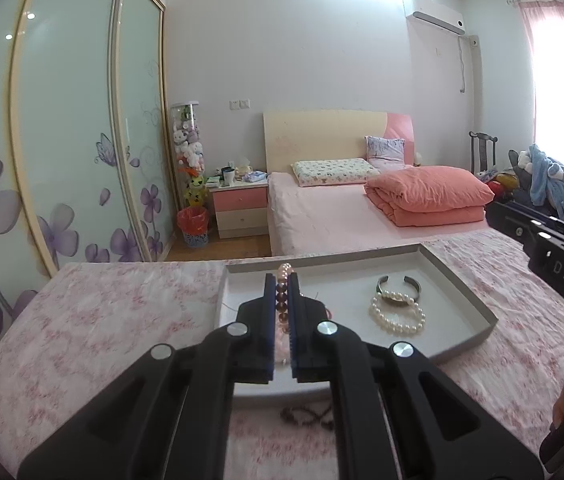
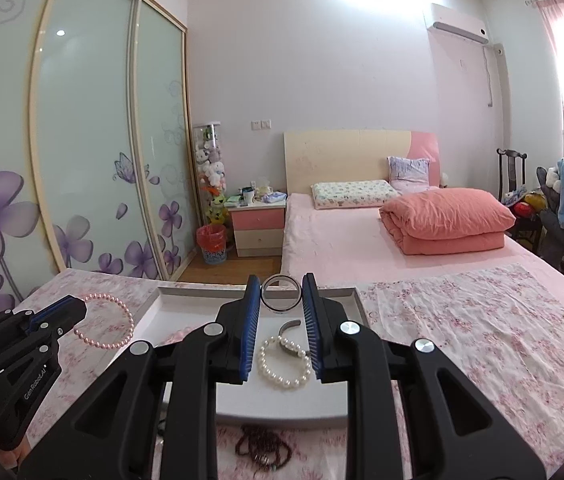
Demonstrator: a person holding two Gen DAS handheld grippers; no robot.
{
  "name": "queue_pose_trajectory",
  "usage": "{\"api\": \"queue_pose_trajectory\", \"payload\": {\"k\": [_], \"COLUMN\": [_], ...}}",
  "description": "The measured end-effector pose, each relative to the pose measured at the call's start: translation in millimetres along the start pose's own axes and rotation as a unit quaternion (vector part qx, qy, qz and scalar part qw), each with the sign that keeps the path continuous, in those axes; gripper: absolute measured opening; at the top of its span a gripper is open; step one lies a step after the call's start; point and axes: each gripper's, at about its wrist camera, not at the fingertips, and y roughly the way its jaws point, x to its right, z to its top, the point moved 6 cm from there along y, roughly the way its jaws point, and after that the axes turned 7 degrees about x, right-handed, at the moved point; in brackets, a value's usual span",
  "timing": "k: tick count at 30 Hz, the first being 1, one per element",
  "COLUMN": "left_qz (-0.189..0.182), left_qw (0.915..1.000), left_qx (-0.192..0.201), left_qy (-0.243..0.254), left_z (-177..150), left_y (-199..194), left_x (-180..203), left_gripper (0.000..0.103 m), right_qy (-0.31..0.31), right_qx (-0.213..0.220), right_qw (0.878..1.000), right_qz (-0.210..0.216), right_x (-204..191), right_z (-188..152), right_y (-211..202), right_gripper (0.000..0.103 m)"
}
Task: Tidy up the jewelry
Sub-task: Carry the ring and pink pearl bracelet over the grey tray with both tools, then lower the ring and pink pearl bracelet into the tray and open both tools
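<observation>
Two tools are in my hands, both over the grey tray point(image 2: 186, 296) that sits on the surface point(image 2: 462, 340) with its pink flowered cloth.

My left tool point(image 1: 281, 280) has its blue pads nearly together, pinched on a pink pearl strand point(image 2: 112, 322). From the left wrist view the beads run up between the pads and poke out beyond the tips, above the near left part of the tray. From the right wrist view the strand hangs as a loop from that tool's tip, off the tray's left edge over the cloth.

My right tool point(image 2: 281, 284) stands with its jaws apart, holding a dark bangle point(image 2: 281, 293) upright between the tips; the ring spans the gap and touches both pads. It sits above the far part of the tray.

Below and between the right tool's fingers, a white pearl bracelet point(image 2: 284, 364) lies flat on the tray floor, with a dark open cuff point(image 1: 398, 289) lying just behind it and overlapping it. Something pink also lies in the tray's left part, mostly hidden.

On the cloth just in front of the tray's near rim lies a heap of dark red beads point(image 2: 262, 446), under both tools.
</observation>
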Motion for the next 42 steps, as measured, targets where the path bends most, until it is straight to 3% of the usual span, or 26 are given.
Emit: {"api": "queue_pose_trajectory", "payload": {"k": [9, 18, 21, 32, 37, 42], "left_qz": [-0.006, -0.020, -0.019, 0.016, 0.023, 0.024], "left_qw": [0.9993, 0.9976, 0.9973, 0.9967, 0.9967, 0.9970], "left_qx": [-0.038, -0.067, -0.070, -0.068, -0.065, -0.060], "left_qy": [-0.005, -0.002, -0.008, -0.041, -0.043, -0.042], "left_z": [-5, -18, -19, -15, -15, -17], "left_y": [58, 93, 99, 95, 81, 59], "left_x": [3, 12, 9, -21, -29, -36], "left_gripper": [0.007, 0.007, 0.010, 0.016, 0.017, 0.024], "right_qy": [0.018, 0.026, 0.038, 0.043, 0.034, 0.026], "right_qx": [-0.066, -0.108, -0.108, -0.102, -0.101, -0.105], "right_qw": [0.998, 0.994, 0.993, 0.994, 0.994, 0.994], "right_qz": [0.002, 0.016, 0.014, 0.002, 0.007, 0.013], "right_x": [4, -2, 4, 12, 7, 3], "right_z": [-24, -40, -41, -35, -33, -37], "right_y": [59, 85, 83, 75, 66, 49], "right_gripper": [0.023, 0.024, 0.042, 0.043, 0.043, 0.043]}}
